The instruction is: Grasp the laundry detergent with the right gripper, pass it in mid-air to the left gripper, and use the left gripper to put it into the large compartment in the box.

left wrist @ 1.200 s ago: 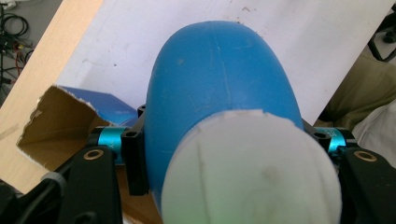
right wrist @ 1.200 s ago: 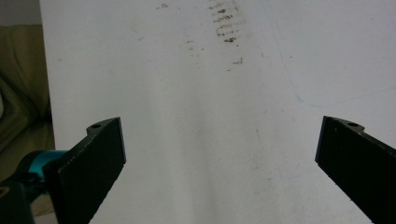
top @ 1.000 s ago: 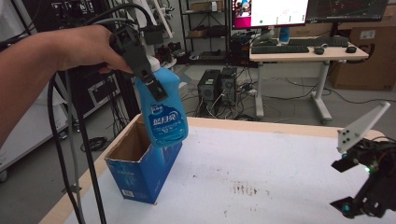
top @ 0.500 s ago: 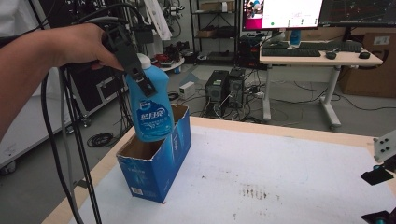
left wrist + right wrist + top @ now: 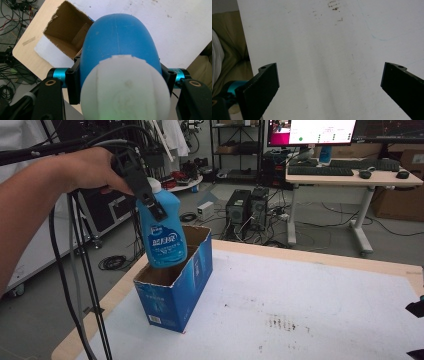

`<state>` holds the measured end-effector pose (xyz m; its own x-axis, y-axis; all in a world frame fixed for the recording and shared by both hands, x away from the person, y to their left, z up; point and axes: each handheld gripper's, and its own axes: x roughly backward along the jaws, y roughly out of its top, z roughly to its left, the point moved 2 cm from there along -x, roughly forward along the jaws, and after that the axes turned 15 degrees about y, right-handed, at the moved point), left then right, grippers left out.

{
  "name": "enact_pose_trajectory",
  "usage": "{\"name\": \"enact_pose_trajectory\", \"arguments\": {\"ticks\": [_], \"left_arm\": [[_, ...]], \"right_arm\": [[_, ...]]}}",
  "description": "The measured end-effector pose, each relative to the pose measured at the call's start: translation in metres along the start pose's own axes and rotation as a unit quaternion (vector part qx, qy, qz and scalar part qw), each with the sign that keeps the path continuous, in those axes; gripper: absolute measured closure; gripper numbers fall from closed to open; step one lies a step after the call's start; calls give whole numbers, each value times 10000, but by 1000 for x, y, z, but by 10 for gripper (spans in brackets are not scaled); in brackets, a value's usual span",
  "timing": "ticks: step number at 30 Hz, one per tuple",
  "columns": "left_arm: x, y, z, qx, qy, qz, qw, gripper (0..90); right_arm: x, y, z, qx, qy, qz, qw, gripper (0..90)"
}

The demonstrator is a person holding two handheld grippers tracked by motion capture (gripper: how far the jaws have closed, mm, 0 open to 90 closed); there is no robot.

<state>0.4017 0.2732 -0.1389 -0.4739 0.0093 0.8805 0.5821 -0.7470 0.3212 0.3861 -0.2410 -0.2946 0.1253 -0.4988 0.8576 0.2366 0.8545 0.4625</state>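
A blue bottle (image 5: 162,232) with a white cap hangs upright, its base just at the mouth of an open blue cardboard box (image 5: 172,292) on the table's left part. My left gripper (image 5: 152,207) is shut on the bottle's upper body, one jaw on each side. In the left gripper view the bottle (image 5: 120,45) sits between the jaws of that gripper (image 5: 121,75), with the box's brown inside (image 5: 66,37) below and to the left. My right gripper (image 5: 330,82) stands wide open over the bare white table (image 5: 324,37); a dark part of this gripper (image 5: 416,309) shows at the far right edge.
The white table (image 5: 300,285) has a wooden rim and a smudge of dark marks (image 5: 282,322) near the middle. Black cables (image 5: 75,270) trail down from the left hand beside the table's left edge. Desks, computers and shelves stand on the floor beyond.
The left hand has carried the bottle over the box's mouth and a little lower. The right gripper has slipped toward the right edge of the high view.
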Motion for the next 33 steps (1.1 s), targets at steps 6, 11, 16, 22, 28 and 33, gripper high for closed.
{"name": "enact_pose_trajectory", "arguments": {"ticks": [6, 11, 16, 22, 28, 33], "left_arm": [[-12, -7, 1, -26, 3, 52, 10000, 377], [-40, -17, -3, -160, -34, 117, 9998, 376], [-62, -23, -10, -284, -137, 208, 9993, 376], [-97, -31, -19, -400, -234, 336, 9984, 376], [-124, -39, -25, -495, -290, 546, 9969, 376], [-138, -41, -30, -570, -316, 606, 9960, 376]], "right_arm": [[-2, 2, -1, 2, 0, 30, 10000, 8], [-4, 3, -3, -5, 10, 25, 10000, 8], [-8, 1, -4, -80, 39, 94, 9999, 8], [-11, 2, -6, -149, 46, 121, 9998, 8], [-16, 0, -8, -188, 61, 153, 9997, 8], [-20, -1, -10, -216, 64, 171, 9996, 8]]}}
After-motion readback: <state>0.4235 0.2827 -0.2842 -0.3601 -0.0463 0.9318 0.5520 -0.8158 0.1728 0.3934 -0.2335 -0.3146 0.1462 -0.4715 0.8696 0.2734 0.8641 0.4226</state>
